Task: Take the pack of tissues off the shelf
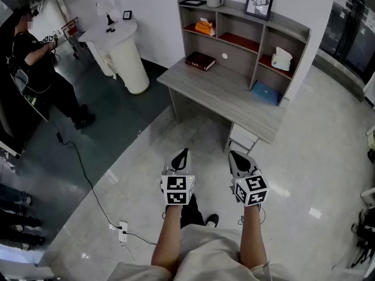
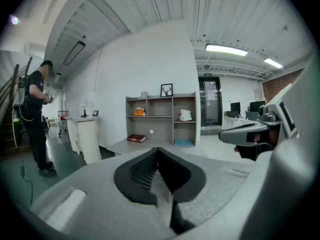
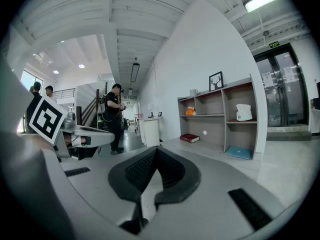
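An orange pack of tissues (image 1: 204,26) lies in the upper left compartment of the grey shelf unit (image 1: 241,16) that stands on the desk (image 1: 225,98). It shows small in the left gripper view (image 2: 139,112) and the right gripper view (image 3: 190,111). A white pack (image 1: 282,58) sits in the right compartment. My left gripper (image 1: 180,157) and right gripper (image 1: 239,160) are side by side over the floor, well short of the desk, both pointing at it. Both are shut with nothing between the jaws (image 2: 158,150) (image 3: 156,149).
On the desk lie a dark red book (image 1: 200,61) and a blue book (image 1: 266,92). A framed picture (image 1: 259,3) and a mug (image 1: 214,0) top the shelf. A white round counter (image 1: 120,45) and a person (image 1: 35,63) are at left. A power strip (image 1: 122,232) lies on the floor.
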Demonstrator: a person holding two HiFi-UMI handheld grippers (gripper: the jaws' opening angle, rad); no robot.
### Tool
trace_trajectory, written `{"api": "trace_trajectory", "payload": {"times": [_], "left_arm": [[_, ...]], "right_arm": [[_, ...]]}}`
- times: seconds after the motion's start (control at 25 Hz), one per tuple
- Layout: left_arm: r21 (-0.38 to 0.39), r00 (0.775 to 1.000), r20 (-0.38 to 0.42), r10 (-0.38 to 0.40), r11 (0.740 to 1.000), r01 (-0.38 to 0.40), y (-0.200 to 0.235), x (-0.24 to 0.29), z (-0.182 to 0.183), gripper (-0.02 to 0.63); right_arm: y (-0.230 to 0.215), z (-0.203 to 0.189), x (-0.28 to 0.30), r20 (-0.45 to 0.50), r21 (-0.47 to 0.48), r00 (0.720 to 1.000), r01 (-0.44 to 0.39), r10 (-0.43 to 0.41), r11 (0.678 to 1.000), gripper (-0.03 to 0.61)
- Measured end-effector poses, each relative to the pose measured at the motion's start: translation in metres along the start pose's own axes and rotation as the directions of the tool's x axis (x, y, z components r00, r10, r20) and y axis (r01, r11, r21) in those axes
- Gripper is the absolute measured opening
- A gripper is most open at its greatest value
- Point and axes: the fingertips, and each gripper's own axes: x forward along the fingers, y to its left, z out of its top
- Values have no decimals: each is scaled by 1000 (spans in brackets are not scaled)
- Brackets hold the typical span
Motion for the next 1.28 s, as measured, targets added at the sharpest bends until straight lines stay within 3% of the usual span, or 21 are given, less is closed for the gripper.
{"api": "trace_trajectory", "payload": {"times": [0.16, 0.44, 0.64, 0.8, 1.28], "left_arm": [[16, 999, 41, 2, 1000, -2, 3, -7, 18, 9], [21, 1000, 23, 5, 1000, -5, 7, 4, 17, 9], [26, 1000, 0, -11, 1000, 11, 13, 14, 10, 10], [-14, 999, -24, 44, 999, -44, 37, 25, 3, 9], [-45, 1000, 11, -28, 999, 28, 75, 125, 42, 10]], "right_arm": [[-8, 4, -6, 1, -29, 999, 45, -45, 999, 14], [-23, -2, 8, -8, -5, 999, 53, -53, 999, 14], [-33, 10, 24, 36, 38, 998, 54, -55, 998, 15], [-33, 6, 45, 21, 34, 999, 33, -34, 999, 15], [-75, 20, 132, -65, 21, 996, 57, -56, 998, 15]]}}
